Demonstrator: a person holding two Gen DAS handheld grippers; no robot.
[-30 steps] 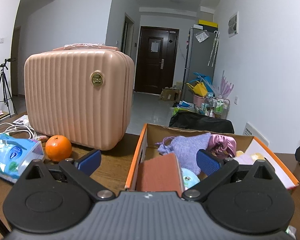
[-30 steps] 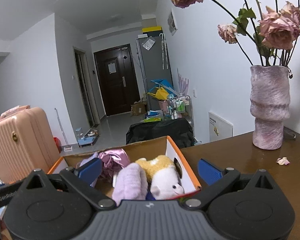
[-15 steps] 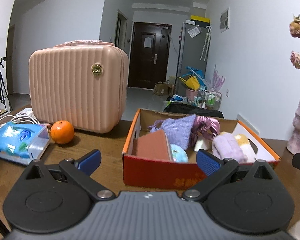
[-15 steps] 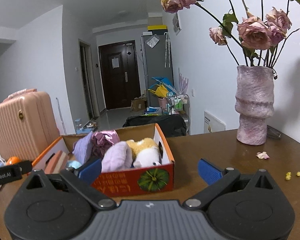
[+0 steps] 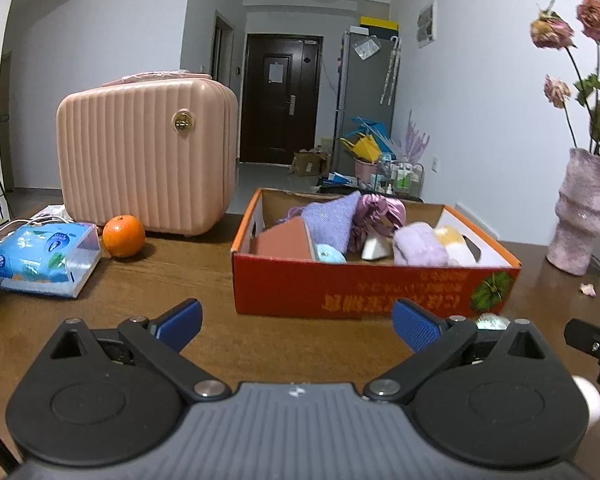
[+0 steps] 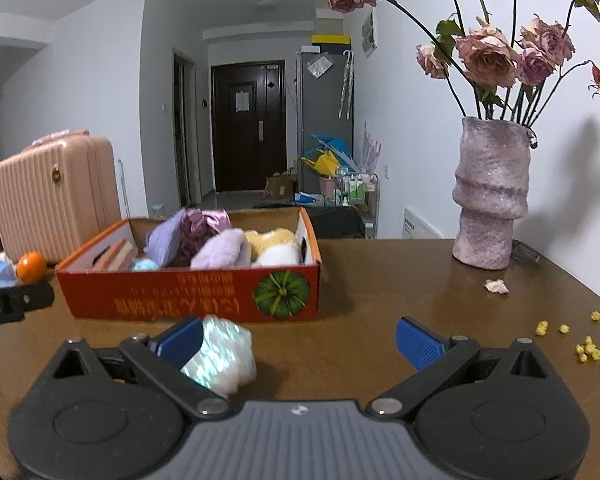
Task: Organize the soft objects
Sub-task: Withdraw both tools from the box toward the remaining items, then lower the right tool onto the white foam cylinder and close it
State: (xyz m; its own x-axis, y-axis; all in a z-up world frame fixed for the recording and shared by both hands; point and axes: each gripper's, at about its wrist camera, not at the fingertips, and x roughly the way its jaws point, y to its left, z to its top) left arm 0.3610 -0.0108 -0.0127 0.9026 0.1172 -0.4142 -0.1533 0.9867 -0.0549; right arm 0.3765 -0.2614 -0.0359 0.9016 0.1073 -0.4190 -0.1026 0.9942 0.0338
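Our right gripper (image 6: 300,338), spread and empty, sits nearer: iridescent soft piece (image 6: 220,354) against its left finger, before the box (image 6: 188,296).

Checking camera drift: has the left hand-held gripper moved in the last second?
Yes. The left hand-held gripper has backed away from the orange cardboard box, which now sits wholly ahead of it.

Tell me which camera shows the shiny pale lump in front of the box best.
Right wrist: the lump lies on the table beside the right gripper's left finger, whole apart from that overlap. The left wrist shows only a sliver behind the left gripper's finger.
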